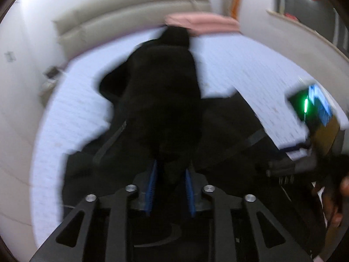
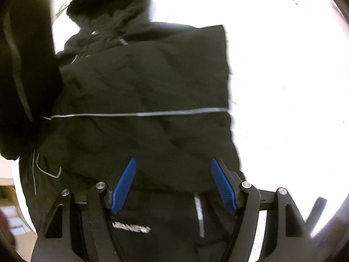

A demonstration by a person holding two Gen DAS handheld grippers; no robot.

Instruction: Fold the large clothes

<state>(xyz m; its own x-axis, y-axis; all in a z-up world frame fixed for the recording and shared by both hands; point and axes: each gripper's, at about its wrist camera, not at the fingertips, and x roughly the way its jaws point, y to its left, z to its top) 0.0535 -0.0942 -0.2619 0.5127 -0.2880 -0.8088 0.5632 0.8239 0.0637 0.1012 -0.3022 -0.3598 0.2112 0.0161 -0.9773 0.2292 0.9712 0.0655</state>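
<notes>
On the pale bed (image 1: 250, 65), a black jacket (image 2: 141, 83) is lying partly folded, hood toward the headboard (image 1: 130, 8). One sleeve (image 1: 161, 91) is being lifted by the left gripper (image 1: 171, 187), its blue pads pinching the cloth. The right gripper (image 2: 173, 183) is hovering with jaws wide over the jacket's lower half, gripping nothing. Judging by this, the sleeve fold is under way; next it needs laying flat across the body. Pink folded cloth (image 1: 202, 23) is sitting beyond the hood. No containers are showing.
</notes>
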